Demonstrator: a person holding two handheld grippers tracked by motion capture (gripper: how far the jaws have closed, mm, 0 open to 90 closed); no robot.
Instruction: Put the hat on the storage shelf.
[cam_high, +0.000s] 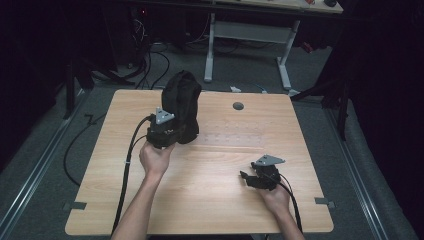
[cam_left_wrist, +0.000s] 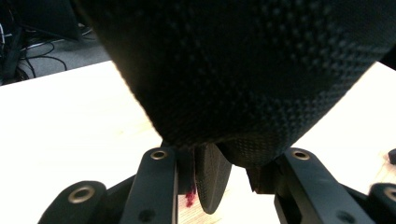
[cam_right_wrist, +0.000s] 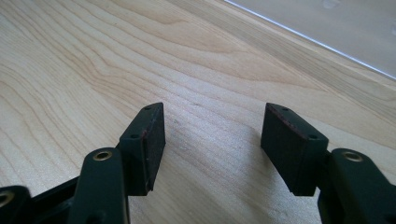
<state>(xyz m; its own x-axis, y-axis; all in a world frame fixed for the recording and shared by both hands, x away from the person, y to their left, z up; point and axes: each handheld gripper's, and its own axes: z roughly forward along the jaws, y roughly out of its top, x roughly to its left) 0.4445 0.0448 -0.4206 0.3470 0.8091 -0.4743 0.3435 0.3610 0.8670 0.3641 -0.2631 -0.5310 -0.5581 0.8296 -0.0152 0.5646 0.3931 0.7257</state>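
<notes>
Left gripper (cam_high: 172, 131): clamped on the black bag (cam_high: 181, 102) — at 11 o'clock on the table (cam_high: 210, 200), bag upright near the far edge.
Right gripper (cam_high: 248, 178): jaws apart, holding nothing, at 4 o'clock — bare wood ahead.
Room: grey floor (cam_high: 40, 150), dark.

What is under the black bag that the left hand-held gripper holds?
Under the black bag lies the wooden table. The left hand-held gripper is shut on the bag's lower edge. The spot beneath the bag's far part is covered, so nothing can be told there.
</notes>
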